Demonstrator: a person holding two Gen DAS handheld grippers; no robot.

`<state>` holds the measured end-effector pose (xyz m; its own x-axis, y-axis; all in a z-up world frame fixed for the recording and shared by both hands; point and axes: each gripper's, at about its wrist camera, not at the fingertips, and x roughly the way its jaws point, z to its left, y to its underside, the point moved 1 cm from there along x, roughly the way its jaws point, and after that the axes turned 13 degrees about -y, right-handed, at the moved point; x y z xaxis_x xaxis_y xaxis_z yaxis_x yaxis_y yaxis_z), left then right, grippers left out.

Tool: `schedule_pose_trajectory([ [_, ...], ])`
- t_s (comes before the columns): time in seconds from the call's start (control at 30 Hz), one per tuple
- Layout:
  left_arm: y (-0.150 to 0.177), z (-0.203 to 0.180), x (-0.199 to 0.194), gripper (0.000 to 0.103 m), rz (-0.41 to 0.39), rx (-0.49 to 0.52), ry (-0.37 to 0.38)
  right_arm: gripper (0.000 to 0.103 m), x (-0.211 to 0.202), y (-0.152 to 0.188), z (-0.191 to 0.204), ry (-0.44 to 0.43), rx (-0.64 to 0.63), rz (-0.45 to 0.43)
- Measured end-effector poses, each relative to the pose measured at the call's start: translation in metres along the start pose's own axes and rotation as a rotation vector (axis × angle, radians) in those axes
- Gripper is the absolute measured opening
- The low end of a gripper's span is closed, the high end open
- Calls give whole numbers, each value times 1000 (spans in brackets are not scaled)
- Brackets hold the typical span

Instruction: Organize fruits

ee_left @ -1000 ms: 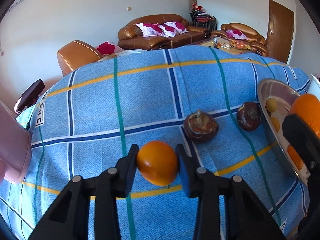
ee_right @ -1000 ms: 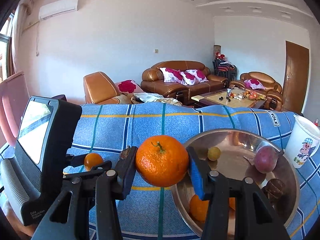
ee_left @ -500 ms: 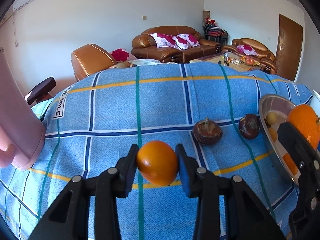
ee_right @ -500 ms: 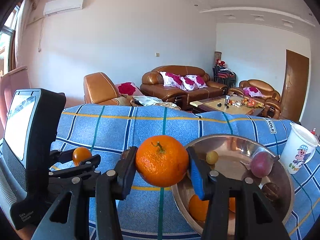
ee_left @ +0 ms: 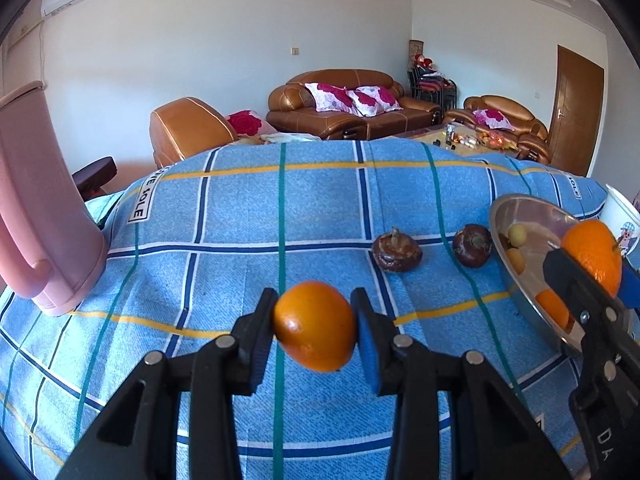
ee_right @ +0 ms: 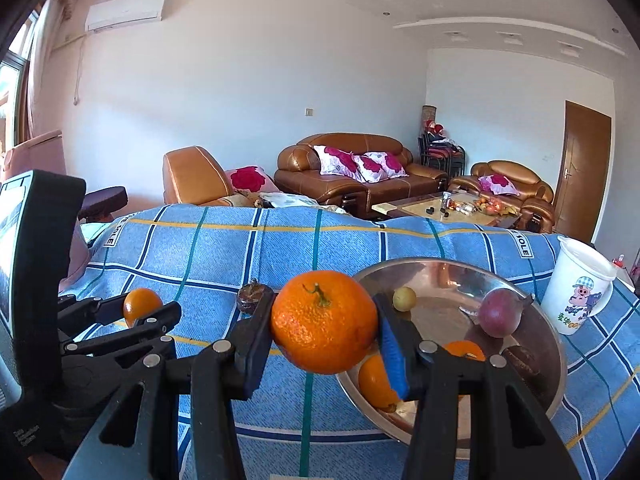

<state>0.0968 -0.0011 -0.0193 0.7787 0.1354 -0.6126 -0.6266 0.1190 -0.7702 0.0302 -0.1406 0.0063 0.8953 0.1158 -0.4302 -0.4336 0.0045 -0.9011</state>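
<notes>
1. Fingers (ee_left: 256,344) of the left gripper (ee_left: 315,326) were pinched on a small smooth orange (ee_left: 315,326); we noted it held clear of the blue checked cloth (ee_left: 240,240), both pads touching its sides.
2. Fingers (ee_right: 394,354) of the right gripper (ee_right: 325,322) were pinched on a bigger orange with a green stem (ee_right: 325,322), one pad on each side. We saw it held just beside the near left rim of the metal bowl (ee_right: 556,364).
3. From the right wrist view we logged the left gripper (ee_right: 143,306) at far left, its small orange (ee_right: 142,306) between the tips, well apart from the bowl.
4. From the left wrist view we logged the right gripper (ee_left: 594,258) at the right edge, its orange (ee_left: 594,256) over the near part of the bowl (ee_left: 520,204).
5. Inside the bowl we counted a small yellow fruit (ee_right: 404,299), a purple round fruit (ee_right: 500,312), two orange pieces (ee_right: 374,380) partly hidden by the right fingers, and a dark item (ee_right: 524,362) at the right wall that we could not identify.
6. Two dark brown round fruits (ee_left: 397,249) lay on the cloth left of the bowl, near each other but not touching; the second (ee_left: 472,245) lay just beside the bowl's rim.
7. We noted a white cartoon cup (ee_right: 580,284) upright right of the bowl, and a pink chair (ee_left: 40,208) at the cloth's left edge.
</notes>
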Motion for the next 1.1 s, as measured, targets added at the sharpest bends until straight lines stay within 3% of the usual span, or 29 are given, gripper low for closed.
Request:
schedule_pose_trajectory([
  [1.1,21,-22,-40,40,-39,-26,13,51,-26,13,-20,18,10,5],
])
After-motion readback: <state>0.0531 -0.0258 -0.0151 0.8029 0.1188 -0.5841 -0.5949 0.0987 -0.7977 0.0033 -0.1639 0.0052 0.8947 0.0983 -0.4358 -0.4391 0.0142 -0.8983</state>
